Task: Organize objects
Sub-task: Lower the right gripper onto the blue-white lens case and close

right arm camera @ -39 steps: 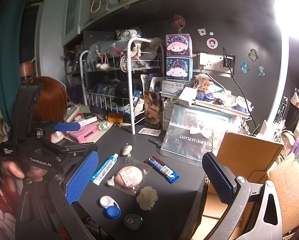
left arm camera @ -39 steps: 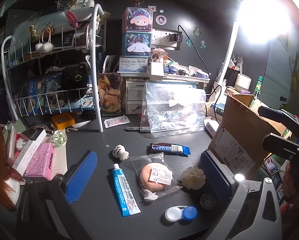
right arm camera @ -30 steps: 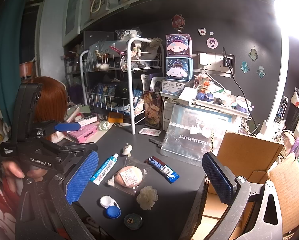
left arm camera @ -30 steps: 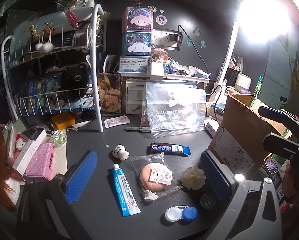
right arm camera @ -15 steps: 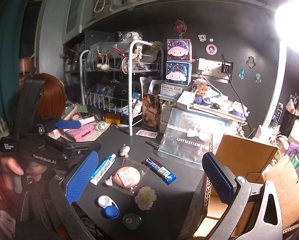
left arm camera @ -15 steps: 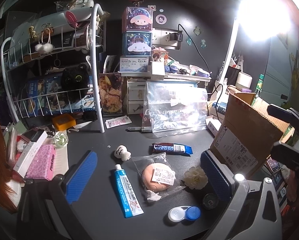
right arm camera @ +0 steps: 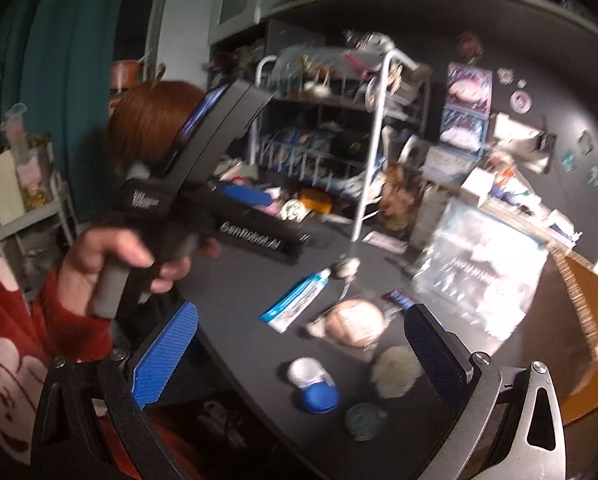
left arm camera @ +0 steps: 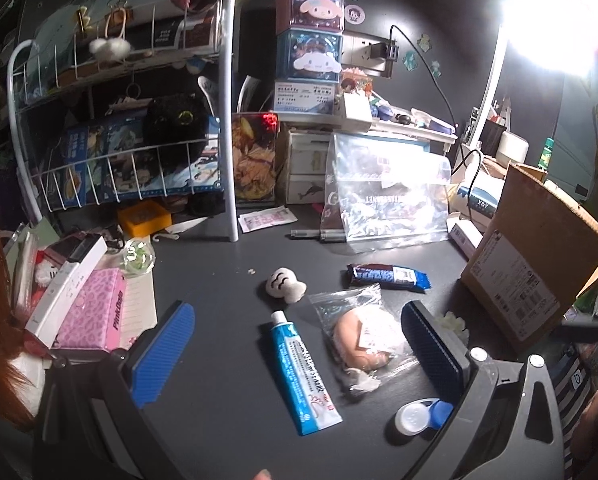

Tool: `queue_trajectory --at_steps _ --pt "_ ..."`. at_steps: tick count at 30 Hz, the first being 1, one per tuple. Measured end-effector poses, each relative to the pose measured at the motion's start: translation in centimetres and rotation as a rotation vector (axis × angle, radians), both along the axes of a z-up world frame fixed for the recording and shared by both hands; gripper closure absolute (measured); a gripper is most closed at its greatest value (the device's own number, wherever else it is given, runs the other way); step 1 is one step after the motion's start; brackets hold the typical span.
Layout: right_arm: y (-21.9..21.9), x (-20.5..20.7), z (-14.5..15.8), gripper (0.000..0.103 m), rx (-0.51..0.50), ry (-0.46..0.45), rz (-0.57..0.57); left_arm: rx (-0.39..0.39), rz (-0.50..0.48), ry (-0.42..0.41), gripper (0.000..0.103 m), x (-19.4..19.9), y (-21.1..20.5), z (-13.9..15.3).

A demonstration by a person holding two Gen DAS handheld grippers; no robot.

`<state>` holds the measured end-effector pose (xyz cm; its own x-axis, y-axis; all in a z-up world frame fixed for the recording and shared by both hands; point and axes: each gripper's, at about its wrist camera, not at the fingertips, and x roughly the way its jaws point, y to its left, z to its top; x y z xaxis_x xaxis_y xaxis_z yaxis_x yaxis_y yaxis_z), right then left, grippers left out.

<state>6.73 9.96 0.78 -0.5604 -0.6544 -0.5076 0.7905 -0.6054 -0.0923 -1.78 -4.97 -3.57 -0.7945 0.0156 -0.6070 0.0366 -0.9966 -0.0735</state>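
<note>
Cluttered shelves and a wire rack (left arm camera: pixel 111 128) back the dark worktop (left arm camera: pixel 219 360). Beyond the right fingers (right arm camera: pixel 435 356) a cardboard box (left arm camera: pixel 531 264) stands open, probably the bin for loose things. Both grippers, left gripper (left arm camera: pixel 299 360) and right gripper (right arm camera: pixel 299 360), gape wide and empty. Between the left fingers (left arm camera: pixel 163 352) lie a bagged puff (left arm camera: pixel 359 336), a blue tube (left arm camera: pixel 303 372) and a lens case (left arm camera: pixel 419 420), awaiting pickup.

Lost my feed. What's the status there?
Left gripper open, empty, above the blue tube. Right gripper open, empty. Bagged puff beside the tube.
</note>
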Motion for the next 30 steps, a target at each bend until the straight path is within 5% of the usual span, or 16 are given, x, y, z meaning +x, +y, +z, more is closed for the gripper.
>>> queue_trajectory --at_steps 7,11,21,30 --pt "-1.8 -2.4 -5.7 0.036 0.066 -0.186 0.016 -0.003 -0.011 -0.004 0.000 -0.1 -1.0 -2.0" --pt "-1.8 -3.2 -8.2 0.045 0.113 -0.251 0.003 0.054 -0.059 0.004 0.000 0.0 -1.5 -2.5" --pt "-0.8 -5.3 -8.2 0.047 0.149 -0.217 -0.061 0.088 -0.089 -0.013 0.000 -0.1 -1.7 -3.5" --pt "-1.7 -6.1 -9.1 0.076 0.233 -0.224 -0.036 0.061 -0.150 -0.036 0.000 -0.1 -1.5 -3.7"
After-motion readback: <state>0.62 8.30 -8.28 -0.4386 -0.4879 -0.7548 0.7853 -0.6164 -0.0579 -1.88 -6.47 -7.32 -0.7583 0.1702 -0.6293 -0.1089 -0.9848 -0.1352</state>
